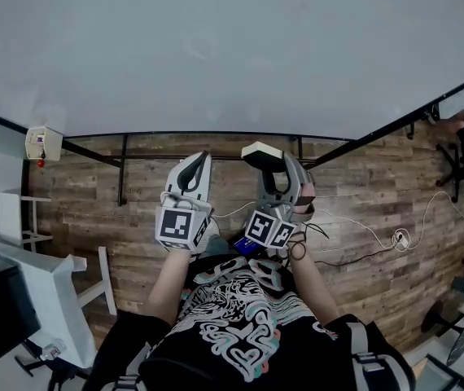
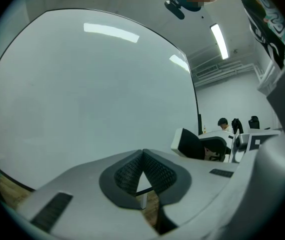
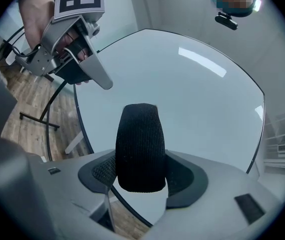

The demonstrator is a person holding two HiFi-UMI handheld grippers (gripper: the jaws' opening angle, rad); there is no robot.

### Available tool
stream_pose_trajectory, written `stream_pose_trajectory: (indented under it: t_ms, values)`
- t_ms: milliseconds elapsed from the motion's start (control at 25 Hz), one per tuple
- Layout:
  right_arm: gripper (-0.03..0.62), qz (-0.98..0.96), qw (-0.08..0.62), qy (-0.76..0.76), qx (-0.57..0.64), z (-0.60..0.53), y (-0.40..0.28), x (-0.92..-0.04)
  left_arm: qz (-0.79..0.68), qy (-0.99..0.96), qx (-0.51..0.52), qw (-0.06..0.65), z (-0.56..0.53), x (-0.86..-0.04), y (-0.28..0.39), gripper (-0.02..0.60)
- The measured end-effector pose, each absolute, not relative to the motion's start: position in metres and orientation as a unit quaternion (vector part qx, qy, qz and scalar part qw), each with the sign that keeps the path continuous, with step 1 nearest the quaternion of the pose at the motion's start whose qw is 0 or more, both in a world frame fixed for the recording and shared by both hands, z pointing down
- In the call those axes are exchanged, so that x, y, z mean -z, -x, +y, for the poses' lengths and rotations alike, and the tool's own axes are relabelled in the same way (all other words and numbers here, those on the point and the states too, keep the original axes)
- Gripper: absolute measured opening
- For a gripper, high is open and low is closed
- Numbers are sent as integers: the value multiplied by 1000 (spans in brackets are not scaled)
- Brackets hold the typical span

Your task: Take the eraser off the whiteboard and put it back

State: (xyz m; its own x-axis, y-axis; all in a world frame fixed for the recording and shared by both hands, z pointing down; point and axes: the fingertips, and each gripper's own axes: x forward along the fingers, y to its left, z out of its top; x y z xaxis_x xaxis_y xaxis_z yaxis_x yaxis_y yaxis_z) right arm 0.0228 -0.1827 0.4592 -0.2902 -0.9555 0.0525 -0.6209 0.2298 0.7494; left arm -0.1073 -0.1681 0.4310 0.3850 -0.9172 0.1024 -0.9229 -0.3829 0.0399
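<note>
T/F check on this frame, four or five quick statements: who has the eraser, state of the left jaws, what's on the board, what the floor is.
1. The right gripper grips the eraser. True.
2. The left gripper has its jaws wide apart. False: the jaw tips meet with nothing between them.
3. The whiteboard is covered in writing. False: it looks blank in every view.
4. The floor is wood plank. True.
5. Both grippers point toward the whiteboard. True.
</note>
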Motion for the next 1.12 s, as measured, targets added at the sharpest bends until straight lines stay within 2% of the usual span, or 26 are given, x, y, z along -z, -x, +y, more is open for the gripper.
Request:
stream_pose_trajectory:
  t_ms: [1120]
  values:
    - [285, -735, 264, -541, 312, -244, -26, -460, -564, -822, -47, 65, -204, -450, 117, 19]
